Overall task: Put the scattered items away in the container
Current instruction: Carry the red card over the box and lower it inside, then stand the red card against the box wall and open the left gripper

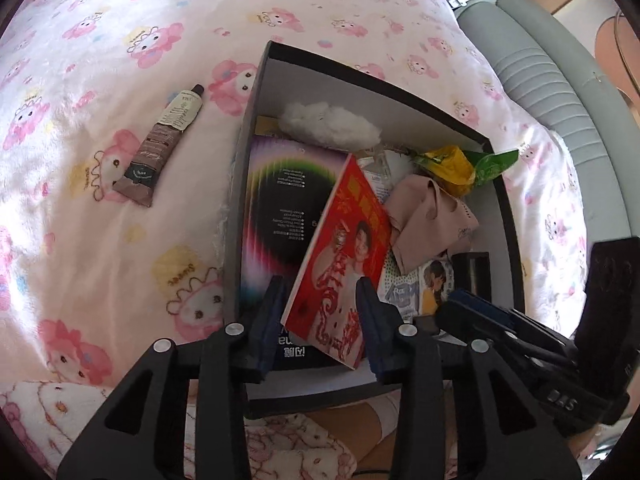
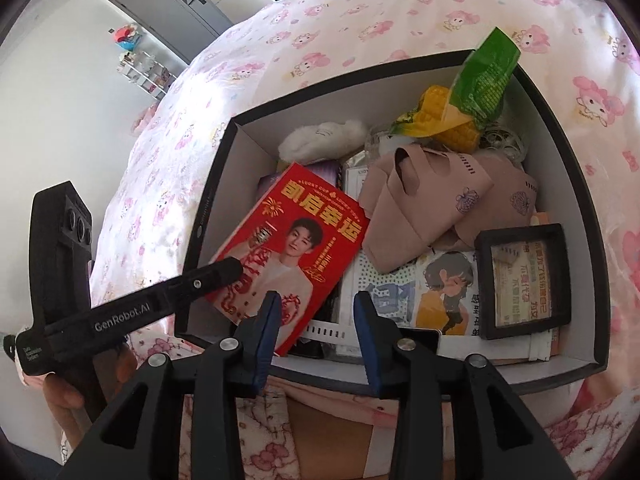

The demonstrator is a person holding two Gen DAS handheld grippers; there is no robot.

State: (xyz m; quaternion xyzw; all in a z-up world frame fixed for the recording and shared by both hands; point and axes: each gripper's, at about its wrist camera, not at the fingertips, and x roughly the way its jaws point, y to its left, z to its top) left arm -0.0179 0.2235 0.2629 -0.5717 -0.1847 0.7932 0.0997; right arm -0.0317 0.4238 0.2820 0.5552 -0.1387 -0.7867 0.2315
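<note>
A red printed card box (image 1: pixel 340 264) leans tilted inside the black-walled, white-lined storage box (image 1: pixel 256 92) between the left gripper (image 1: pixel 320 312)'s spread, non-gripping fingers. The right gripper (image 2: pixel 316 316) hovers wide apart, empty. A brown cream tube (image 1: pixel 160 148) lies outside on the pink cartoon-print blanket (image 1: pixel 80 220).

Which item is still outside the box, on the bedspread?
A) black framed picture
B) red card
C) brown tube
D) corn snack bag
C: the brown tube lies on the pink bedspread left of the box; the other three sit inside it.
</note>
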